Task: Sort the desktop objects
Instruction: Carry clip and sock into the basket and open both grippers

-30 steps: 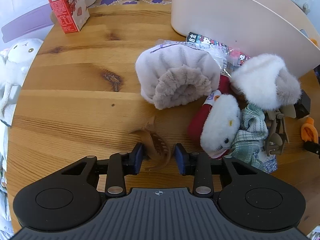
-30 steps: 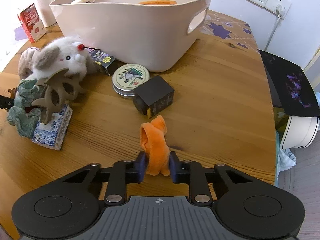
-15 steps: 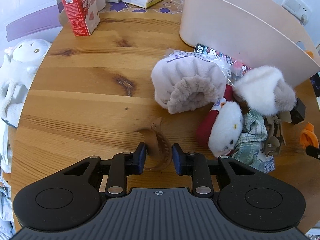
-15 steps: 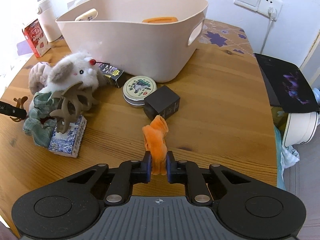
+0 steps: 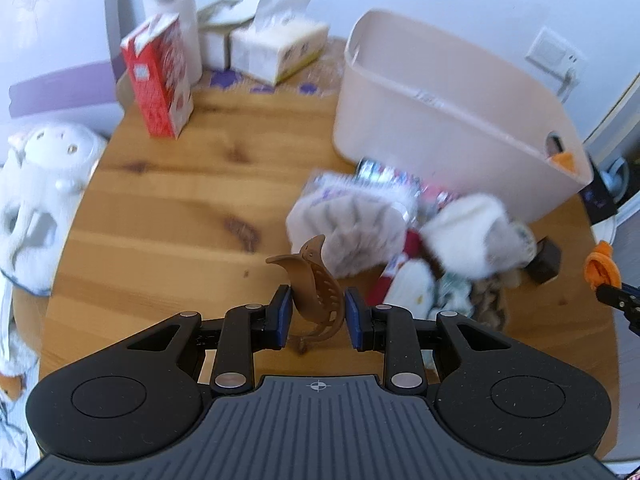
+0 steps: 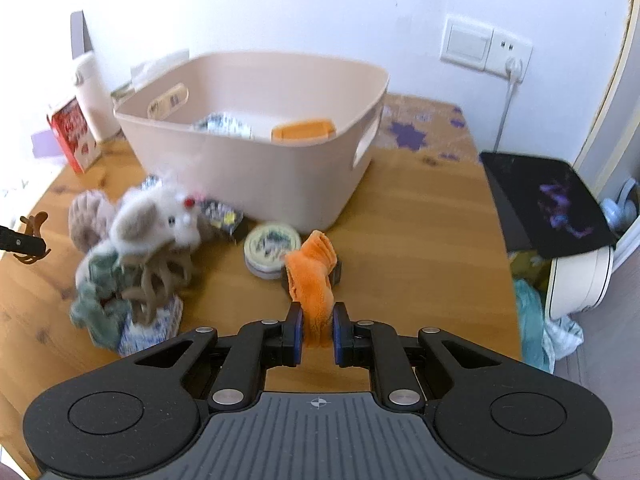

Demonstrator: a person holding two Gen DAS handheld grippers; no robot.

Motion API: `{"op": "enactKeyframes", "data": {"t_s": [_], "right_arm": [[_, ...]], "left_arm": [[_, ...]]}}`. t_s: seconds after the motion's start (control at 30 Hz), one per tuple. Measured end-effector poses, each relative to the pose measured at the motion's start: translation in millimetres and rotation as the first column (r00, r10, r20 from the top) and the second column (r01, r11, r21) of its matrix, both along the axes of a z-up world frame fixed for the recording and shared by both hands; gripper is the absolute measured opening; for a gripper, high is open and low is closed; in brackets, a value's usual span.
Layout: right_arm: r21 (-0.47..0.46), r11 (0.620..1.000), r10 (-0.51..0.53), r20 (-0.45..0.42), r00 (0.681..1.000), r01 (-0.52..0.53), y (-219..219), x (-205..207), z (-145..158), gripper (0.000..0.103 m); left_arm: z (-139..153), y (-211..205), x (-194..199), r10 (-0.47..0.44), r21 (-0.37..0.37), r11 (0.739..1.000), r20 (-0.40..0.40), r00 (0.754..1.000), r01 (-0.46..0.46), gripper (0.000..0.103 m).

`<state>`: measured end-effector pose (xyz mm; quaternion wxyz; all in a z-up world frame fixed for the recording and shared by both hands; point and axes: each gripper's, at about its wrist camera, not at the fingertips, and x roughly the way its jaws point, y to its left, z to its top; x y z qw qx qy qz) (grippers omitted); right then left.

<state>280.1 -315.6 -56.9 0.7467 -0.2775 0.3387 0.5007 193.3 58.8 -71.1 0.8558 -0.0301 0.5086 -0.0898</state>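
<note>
My left gripper [image 5: 314, 316] is shut on a brown hair claw clip [image 5: 316, 288], lifted clear of the wooden table [image 5: 168, 208]. In the right wrist view my right gripper [image 6: 314, 334] is shut on an orange plush cloth [image 6: 314, 276], also held above the table. The beige tub [image 6: 256, 168] stands at the back; a packet and an orange-lidded box [image 6: 302, 130] lie inside. In the left wrist view the same tub [image 5: 448, 136] is at the upper right, and the orange cloth [image 5: 598, 266] shows at the right edge.
A pile lies in front of the tub: grey-white plush toy [image 6: 160, 216], green cloth [image 6: 96, 296], tan claw clip [image 6: 156, 280], round tin [image 6: 272, 250], fluffy scrunchie [image 5: 348, 232]. Red carton [image 5: 158, 80], tissue packs [image 5: 276, 50] and a white bottle [image 5: 172, 12] stand at the back.
Both grippers have risen off the table, carrying the brown clip and the orange cloth. The right jaws closed tight on the cloth, and both views tilted up toward the tub.
</note>
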Motion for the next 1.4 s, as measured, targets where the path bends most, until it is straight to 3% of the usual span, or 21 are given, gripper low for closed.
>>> {"op": "enactKeyframes", "data": {"t_s": [0.43,0.73,0.83,1.1,1.4], "right_arm": [[0.113,0.994,0.0,0.085,0.996,-0.009,13.9,6.4,42.9,0.015],[0.152,0.988,0.006,0.134,0.991,-0.026,30.8,11.8,60.4,0.015],[0.166,0.985,0.016,0.151,0.988,-0.041,43.4,13.7,66.0,0.015],[0.172,0.979,0.07,0.203,0.977,-0.106,81.6,11.8,73.6,0.015],[0.135,0.978,0.122,0.227,0.966,-0.156,117.4,13.9,66.3,0.015]], "left_arm": [[49.8,-29.3,23.1,-0.058,-0.022,0.998,0.145,0.988,0.062,0.029],[68.1,-56.0,52.3,-0.084,-0.027,0.995,0.213,0.973,0.092,0.029],[69.9,-72.8,62.1,-0.109,0.019,0.994,0.251,0.962,0.108,0.029],[73.7,-108.2,92.4,-0.164,0.056,0.986,0.311,0.936,0.154,0.029],[63.6,-143.3,115.6,-0.226,0.111,0.973,0.282,0.932,0.202,0.029]]}}
